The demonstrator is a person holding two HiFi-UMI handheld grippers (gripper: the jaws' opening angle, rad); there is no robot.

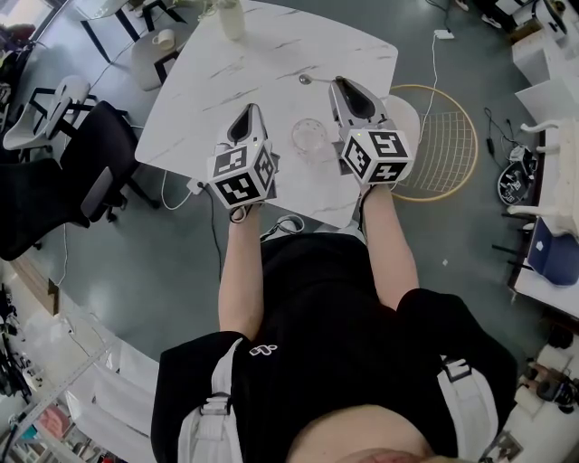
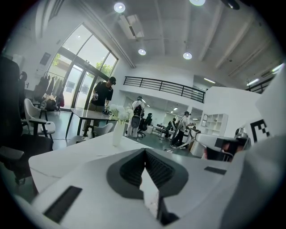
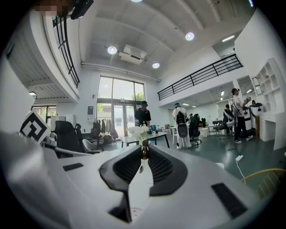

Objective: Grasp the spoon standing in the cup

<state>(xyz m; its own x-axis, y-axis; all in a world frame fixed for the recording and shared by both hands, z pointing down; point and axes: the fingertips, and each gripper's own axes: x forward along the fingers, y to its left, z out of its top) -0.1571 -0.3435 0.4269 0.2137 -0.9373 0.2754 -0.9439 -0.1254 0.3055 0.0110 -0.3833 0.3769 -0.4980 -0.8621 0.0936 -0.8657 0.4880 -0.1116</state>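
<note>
The right gripper (image 3: 144, 151) has its jaws clenched on a slim silver spoon (image 1: 309, 80), whose small bowl juts beyond the tips. The left gripper (image 2: 145, 154) has its jaws pressed together on nothing.

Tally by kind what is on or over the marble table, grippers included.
Grippers: 2 (left gripper, right gripper)
Cup: 1
Spoon: 1
Vase: 1
Total: 5
</note>
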